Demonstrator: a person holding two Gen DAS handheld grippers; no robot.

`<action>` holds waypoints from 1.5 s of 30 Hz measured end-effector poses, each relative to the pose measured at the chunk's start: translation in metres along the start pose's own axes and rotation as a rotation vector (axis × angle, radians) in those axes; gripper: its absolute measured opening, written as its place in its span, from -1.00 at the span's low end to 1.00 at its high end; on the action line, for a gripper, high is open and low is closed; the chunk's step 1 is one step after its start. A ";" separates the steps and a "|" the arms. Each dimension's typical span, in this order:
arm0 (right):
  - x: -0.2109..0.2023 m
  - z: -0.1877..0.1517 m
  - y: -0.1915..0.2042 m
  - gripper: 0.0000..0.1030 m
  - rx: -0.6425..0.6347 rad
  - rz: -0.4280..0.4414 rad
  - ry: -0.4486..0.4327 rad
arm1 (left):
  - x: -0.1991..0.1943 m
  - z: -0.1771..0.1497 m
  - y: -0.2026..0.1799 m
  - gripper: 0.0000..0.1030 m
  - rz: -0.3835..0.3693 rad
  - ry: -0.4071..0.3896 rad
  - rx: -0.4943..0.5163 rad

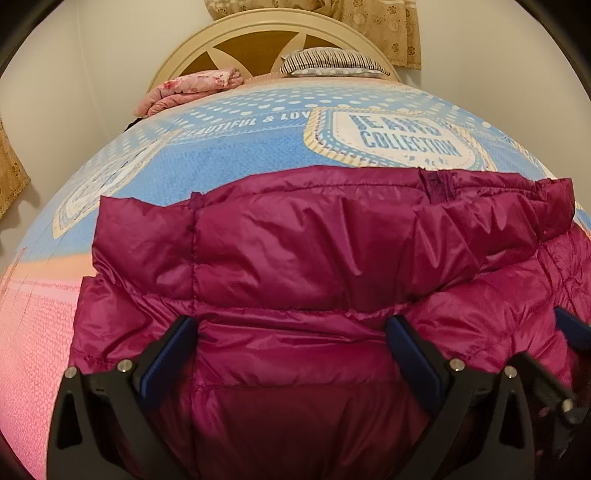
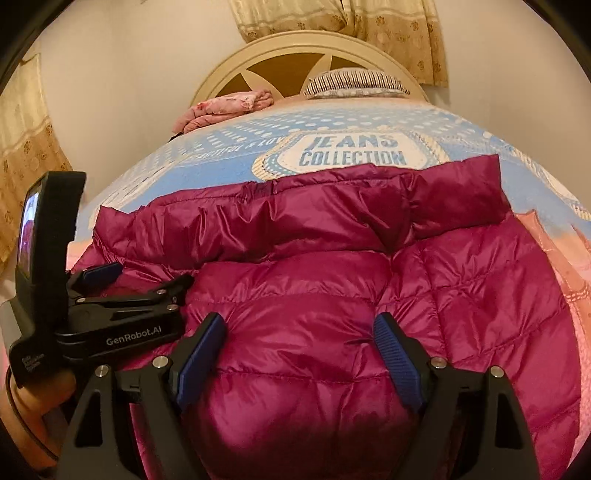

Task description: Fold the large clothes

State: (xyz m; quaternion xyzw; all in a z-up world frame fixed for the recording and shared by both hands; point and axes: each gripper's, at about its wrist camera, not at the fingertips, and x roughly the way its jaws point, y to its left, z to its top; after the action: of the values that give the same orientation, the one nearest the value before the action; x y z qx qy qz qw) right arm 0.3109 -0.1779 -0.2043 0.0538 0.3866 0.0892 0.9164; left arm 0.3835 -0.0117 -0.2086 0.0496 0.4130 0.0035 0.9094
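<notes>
A magenta puffer jacket point(image 1: 295, 258) lies flat on the bed, its hood or collar end toward the headboard; it also fills the right wrist view point(image 2: 314, 277). My left gripper point(image 1: 291, 332) is open, its blue-padded fingers point(image 1: 170, 350) spread just above the jacket's near part. My right gripper point(image 2: 299, 332) is open too, fingers point(image 2: 397, 354) wide over the quilted body. The left gripper shows at the left of the right wrist view point(image 2: 110, 280), low over the jacket's left edge. The right gripper's finger shows at the right edge of the left wrist view point(image 1: 569, 328).
The bed has a blue and pink cover point(image 1: 240, 147) printed "JEANS COLLECTION". A folded pink floral blanket point(image 1: 192, 88) and a striped pillow point(image 1: 332, 62) lie by the cream headboard point(image 1: 266, 33). Beige curtains point(image 2: 29, 155) hang at left and behind.
</notes>
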 end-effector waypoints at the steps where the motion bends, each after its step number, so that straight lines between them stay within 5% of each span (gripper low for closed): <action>1: 0.005 0.000 0.000 0.72 -0.002 0.003 0.021 | 0.000 0.000 0.000 1.00 0.001 0.000 0.001; 17: 0.021 0.001 0.006 0.81 -0.052 -0.049 0.073 | -0.002 0.000 0.001 1.00 -0.004 0.016 -0.002; 29: 0.022 0.000 0.008 0.83 -0.054 -0.053 0.075 | -0.071 -0.040 0.026 1.00 -0.063 -0.055 -0.036; 45: 0.024 -0.001 0.010 0.83 -0.067 -0.074 0.075 | -0.043 -0.049 0.012 1.00 -0.095 0.004 -0.015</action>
State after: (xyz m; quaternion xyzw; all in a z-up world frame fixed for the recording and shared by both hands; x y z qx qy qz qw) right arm 0.3251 -0.1630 -0.2201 0.0055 0.4192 0.0701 0.9052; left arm 0.3188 0.0028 -0.2071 0.0233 0.4165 -0.0366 0.9081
